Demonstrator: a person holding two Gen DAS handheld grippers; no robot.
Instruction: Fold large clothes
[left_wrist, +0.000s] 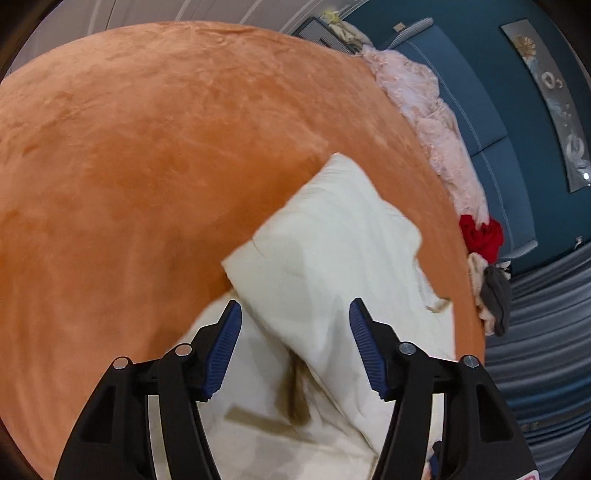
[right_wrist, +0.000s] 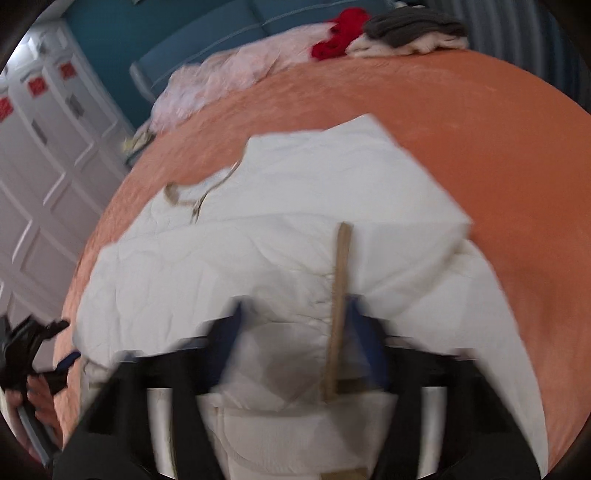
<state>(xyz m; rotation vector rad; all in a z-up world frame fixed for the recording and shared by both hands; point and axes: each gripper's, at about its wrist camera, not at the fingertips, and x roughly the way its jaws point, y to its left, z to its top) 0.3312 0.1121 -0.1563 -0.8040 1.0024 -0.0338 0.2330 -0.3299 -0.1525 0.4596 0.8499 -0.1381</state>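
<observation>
A large cream-white garment (left_wrist: 332, 236) is laid on a bed covered with an orange plush blanket (left_wrist: 129, 166), close to the near edge. It is seen partly folded: one broad panel is turned over the body, giving a straight diagonal edge and a squared corner, while a tan trim strip (right_wrist: 340, 295) runs down the middle and a thin cord (right_wrist: 207, 195) trails from the far side. The shape is still loose and uneven, so the folding is judged to be under way, with further folds and smoothing left to be done.

The left gripper (left_wrist: 295, 343) is held above the cloth with its blue pads (left_wrist: 225, 347) set well apart; nothing is pinched between them. The right gripper (right_wrist: 295, 343) is blurred over the near fabric; its jaws appear narrower, with cloth and the trim strip lying between them, but whether the cloth is clamped cannot be told.

Along the far edge of the bed, a pink lacy garment (left_wrist: 424, 107), a red garment (left_wrist: 480, 232) and a grey and cream pile (left_wrist: 493, 295) are left waiting. A blue padded headboard (left_wrist: 480, 122) and white cupboard doors (right_wrist: 48, 147) are seen beyond.
</observation>
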